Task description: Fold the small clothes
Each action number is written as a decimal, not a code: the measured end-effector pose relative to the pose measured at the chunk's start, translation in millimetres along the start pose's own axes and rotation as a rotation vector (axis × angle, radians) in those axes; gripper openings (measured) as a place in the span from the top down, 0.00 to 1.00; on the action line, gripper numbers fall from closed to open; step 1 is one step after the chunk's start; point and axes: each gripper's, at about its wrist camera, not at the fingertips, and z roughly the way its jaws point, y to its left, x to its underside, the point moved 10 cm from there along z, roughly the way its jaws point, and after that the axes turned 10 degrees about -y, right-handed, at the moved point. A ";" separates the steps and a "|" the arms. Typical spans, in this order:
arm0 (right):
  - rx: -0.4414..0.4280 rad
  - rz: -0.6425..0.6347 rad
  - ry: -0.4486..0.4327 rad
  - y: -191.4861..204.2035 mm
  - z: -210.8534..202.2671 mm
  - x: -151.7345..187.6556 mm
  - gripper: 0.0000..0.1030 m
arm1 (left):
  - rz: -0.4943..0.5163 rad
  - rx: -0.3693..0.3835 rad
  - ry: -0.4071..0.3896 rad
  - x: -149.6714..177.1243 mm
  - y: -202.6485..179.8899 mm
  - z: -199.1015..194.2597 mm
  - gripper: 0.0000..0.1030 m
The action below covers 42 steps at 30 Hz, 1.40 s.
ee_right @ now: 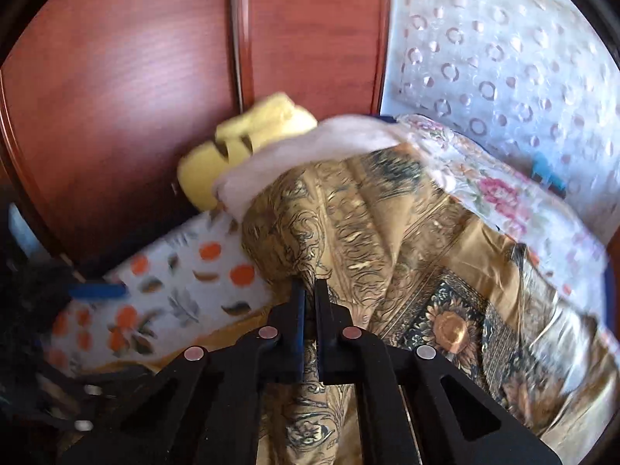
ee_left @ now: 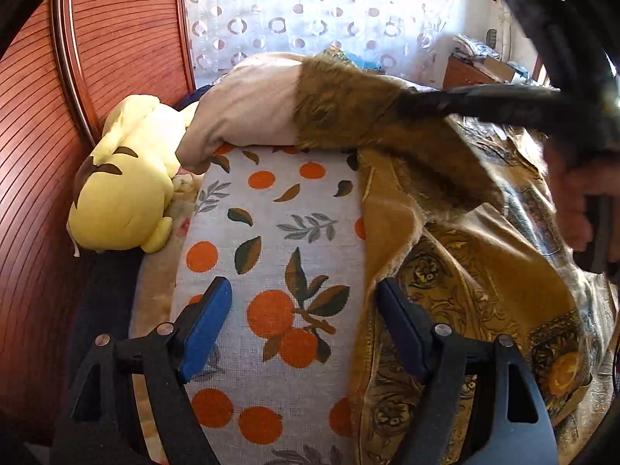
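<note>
Right claw (ee_right: 310, 290) is pinching the gold patterned garment (ee_right: 387, 232); left claw (ee_left: 302, 302), gaping empty over the orange-print cloth (ee_left: 271, 201), is facing the garment's edge at three o'clock.

I see the golden patterned garment (ee_right: 438, 271) as a thin satiny cloth with a soft sheen, glossy where window light hits it. Its underside (ee_left: 391, 209) looks matt and slightly fuzzy. My right gripper (ee_right: 310, 290) is matt black plastic with small shiny metal pins, pinched on that cloth. My left gripper (ee_left: 304, 310) has the same black plastic frame, and its blue pads (ee_left: 207, 323) look rubbery and dull. The orange-print sheet (ee_left: 271, 232) is a coarse, matt woven cloth. The yellow plush toy (ee_left: 128, 193) is soft, smooth fabric. The wardrobe (ee_right: 116, 97) is reddish polished wood with visible grain. The curtain (ee_left: 310, 11) is sheer, lacy cloth.
</note>
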 end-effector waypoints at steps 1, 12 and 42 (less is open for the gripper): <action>-0.001 0.029 -0.014 -7.5 -10.7 0.6 0.97 | 0.003 -0.002 -0.001 0.1 -0.2 -0.3 0.24; 0.296 0.150 0.009 -106.4 -51.2 40.6 0.87 | 0.005 -0.002 -0.015 -0.9 -1.0 -0.1 0.24; 0.298 0.118 0.058 -126.9 -36.6 61.0 0.94 | 0.014 -0.002 -0.011 -4.9 -11.9 5.0 0.24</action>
